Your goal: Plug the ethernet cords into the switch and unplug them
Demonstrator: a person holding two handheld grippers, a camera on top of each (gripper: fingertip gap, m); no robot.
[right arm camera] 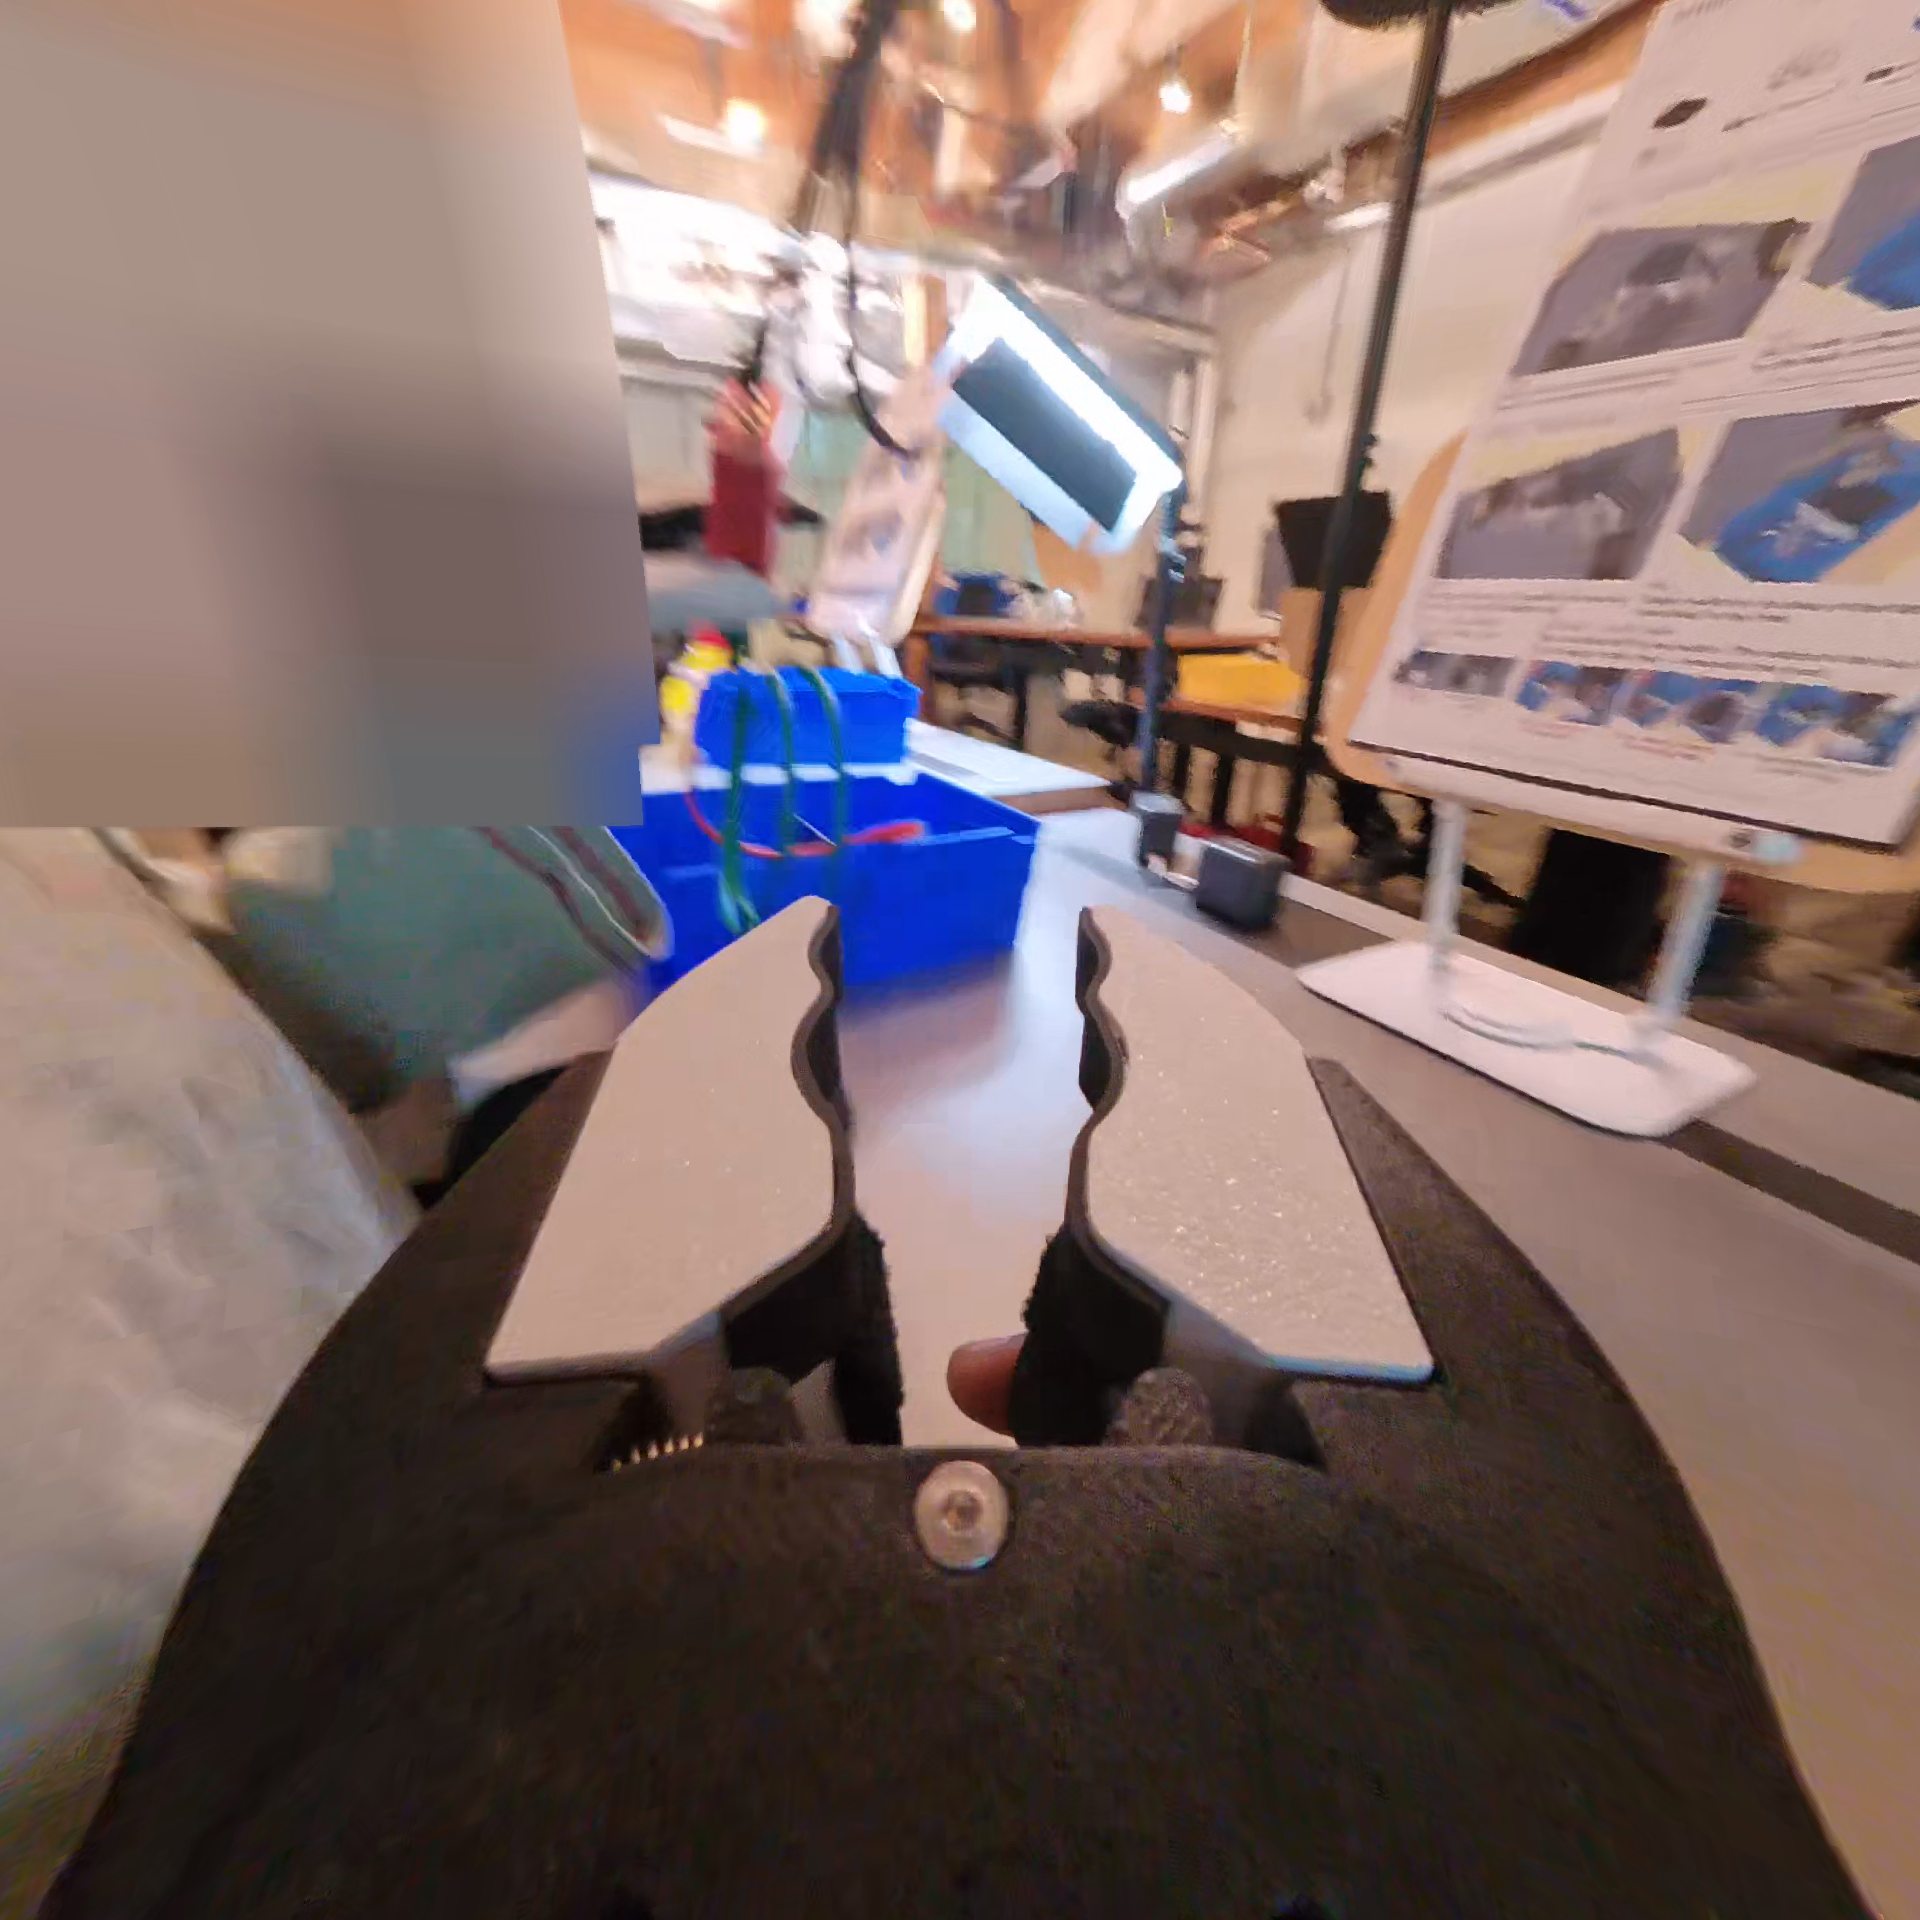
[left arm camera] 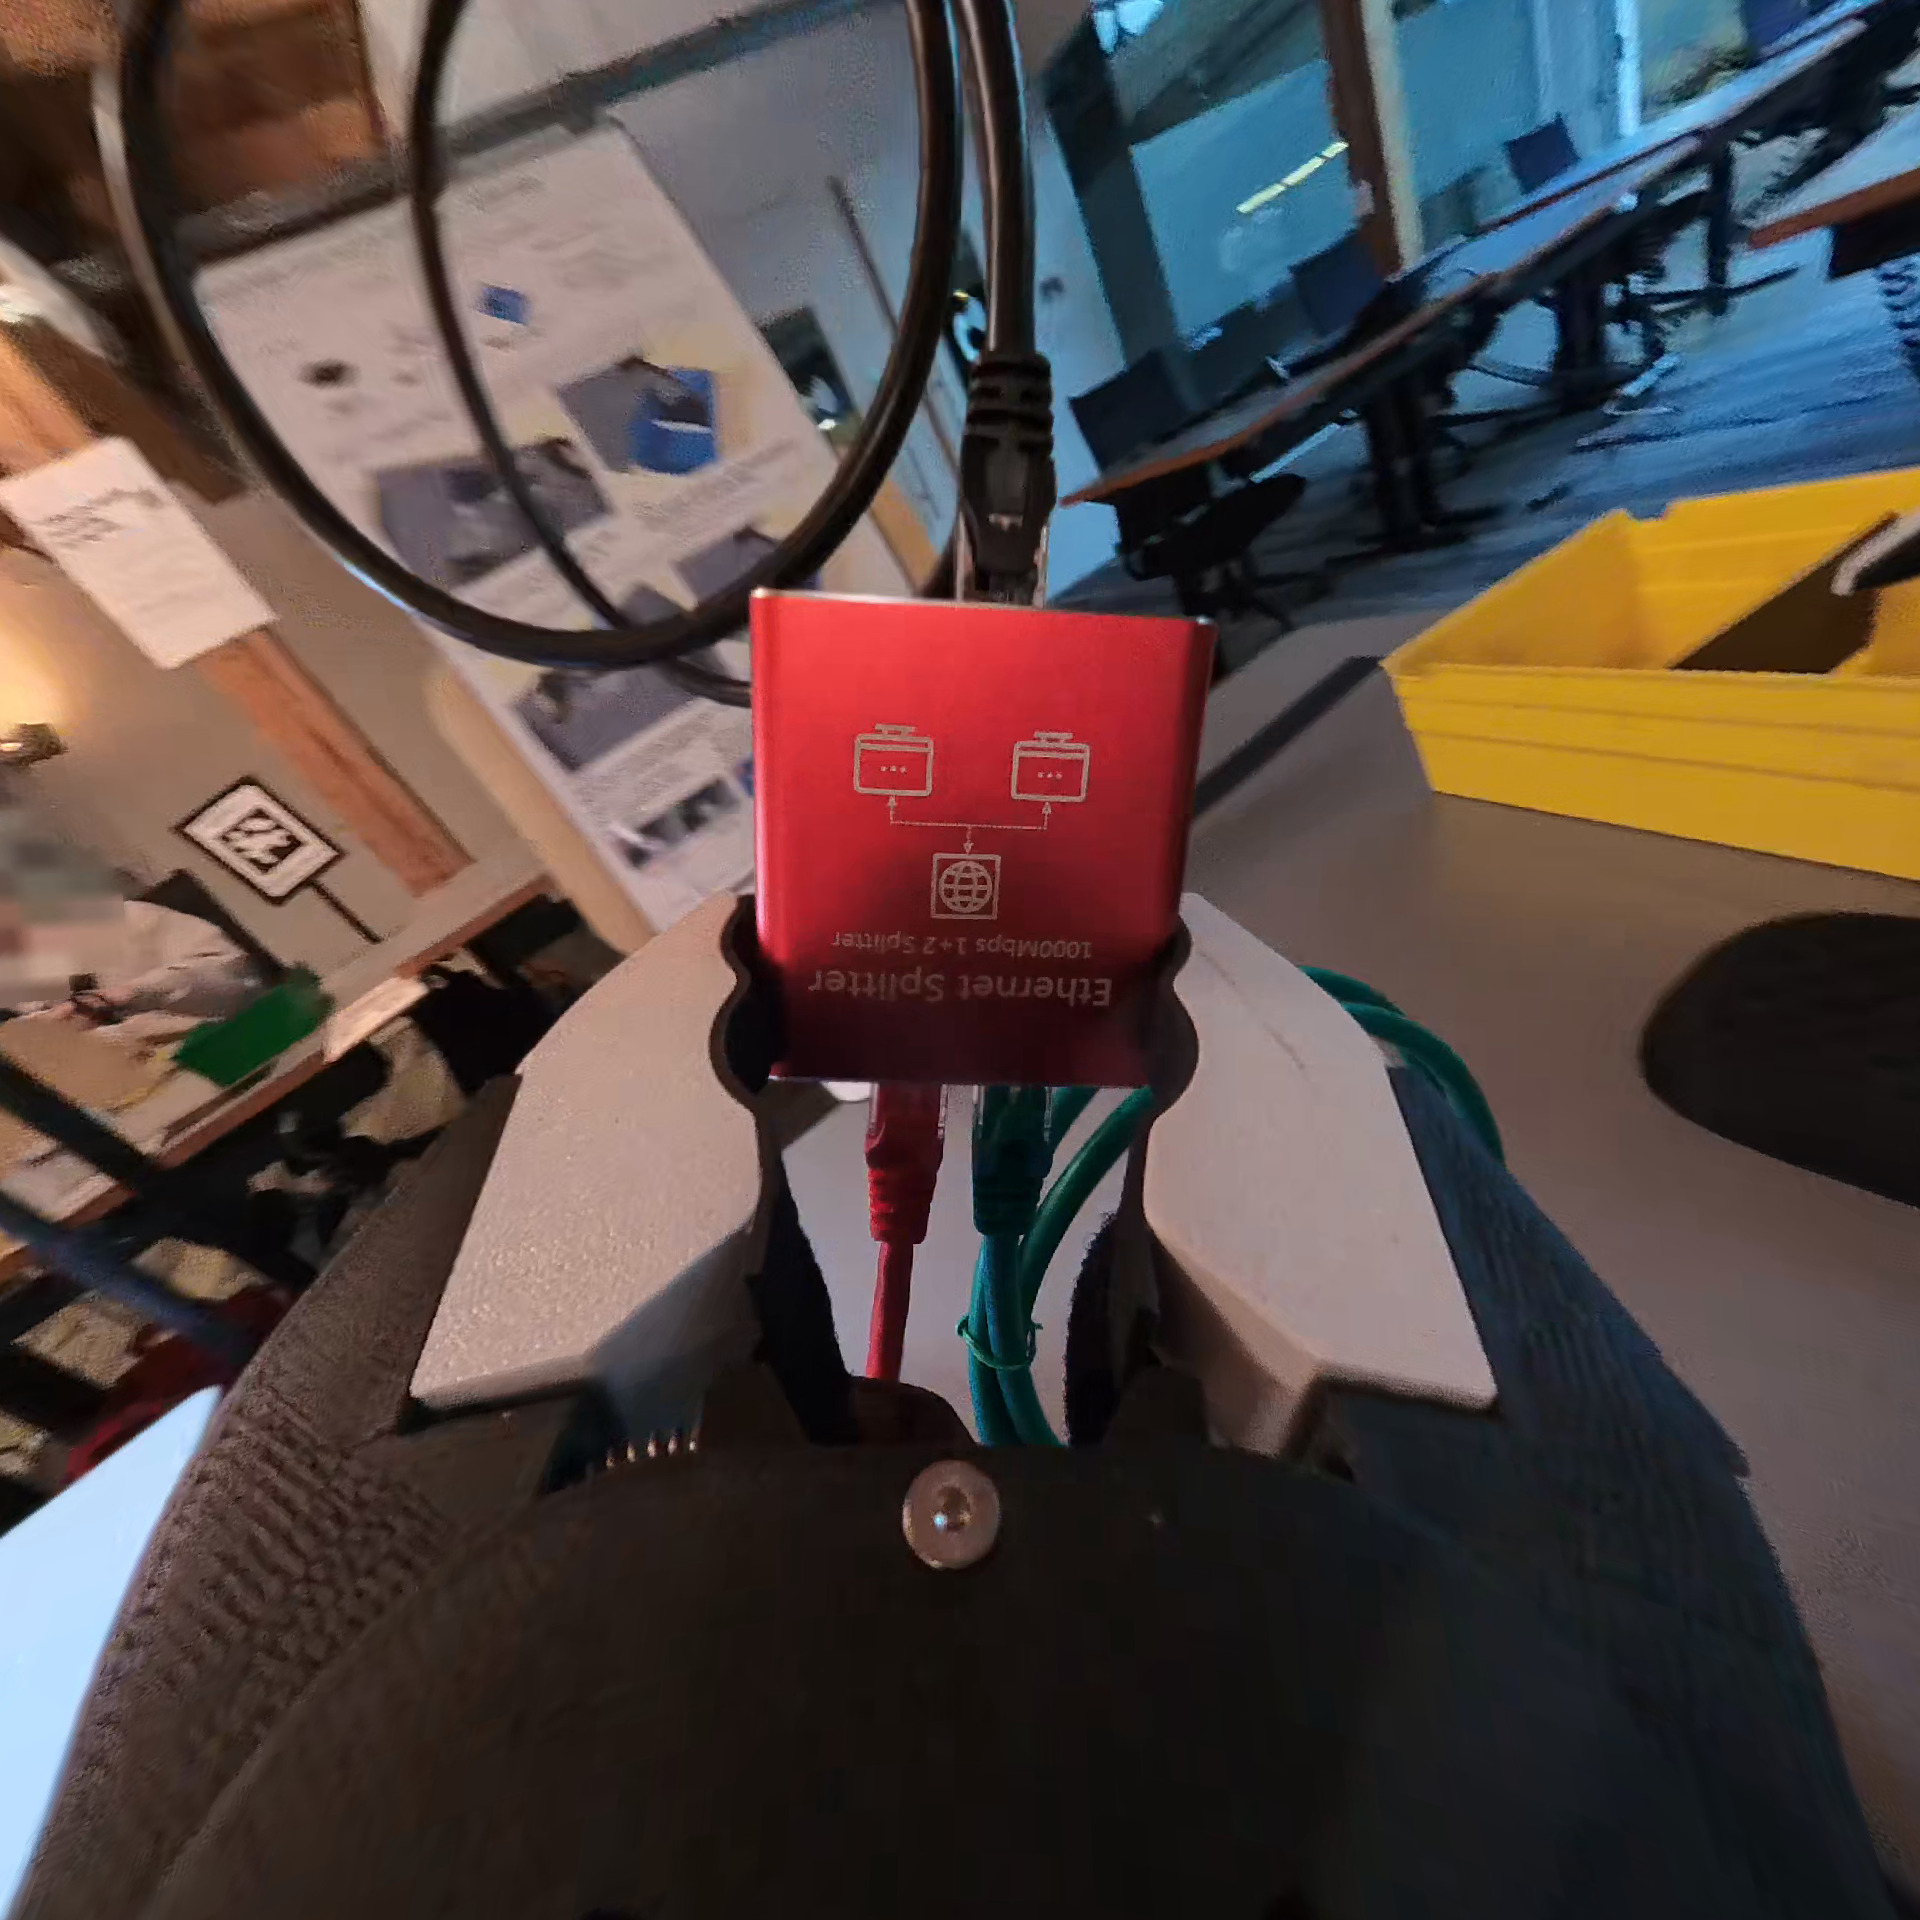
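In the left wrist view my left gripper (left arm camera: 961,966) is shut on a red metal switch box (left arm camera: 977,769) and holds it up above the grey table (left arm camera: 1558,1195). A black cord (left arm camera: 1003,457) is plugged into the box's far end and loops up and left. A red cord (left arm camera: 896,1174) and a green cord (left arm camera: 1006,1164) are plugged into its near end, between my fingers. In the right wrist view my right gripper (right arm camera: 956,925) is open and empty above the table (right arm camera: 966,1091). Green and red cord loops (right arm camera: 790,800) hang at the left in front of a blue bin.
A yellow bin (left arm camera: 1683,707) stands on the table at the right of the left wrist view. A blue bin (right arm camera: 894,883) sits ahead of my right gripper. A poster board on a white stand (right arm camera: 1527,1029) stands at the right. A person's sleeve (right arm camera: 156,1195) is at the left.
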